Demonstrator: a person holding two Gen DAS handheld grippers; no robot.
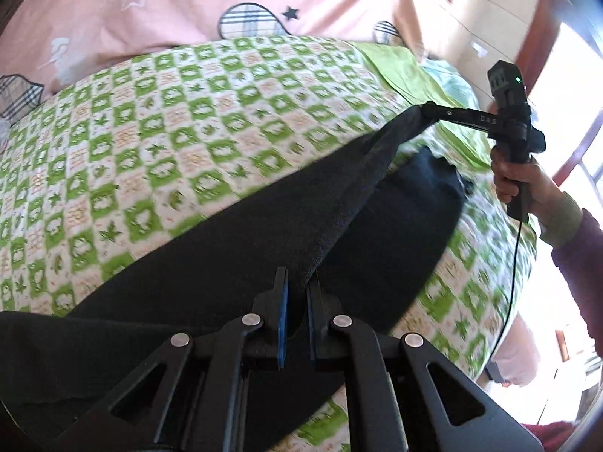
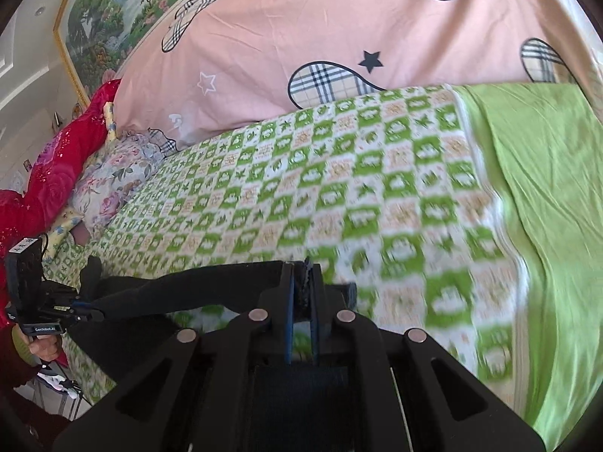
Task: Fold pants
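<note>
Gripping one raised edge of the black pants (image 1: 241, 233) above the green checked bedspread (image 1: 158, 132), left gripper (image 1: 297, 293) and right gripper (image 2: 301, 282) are both clamped on cloth; uneven pulling could slip an edge free, skewing the fold.

A home bedroom: patterned bedspread (image 2: 339, 188), pink quilt (image 2: 301, 30), pillows (image 2: 113, 177).

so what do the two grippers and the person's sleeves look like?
Both grippers are black with blue pads and silver rivets. The right gripper has a camera block with a green light, white lettering and a thin black cable. The left gripper carries white labels. Sleeve: dark purple, olive cuff.
</note>
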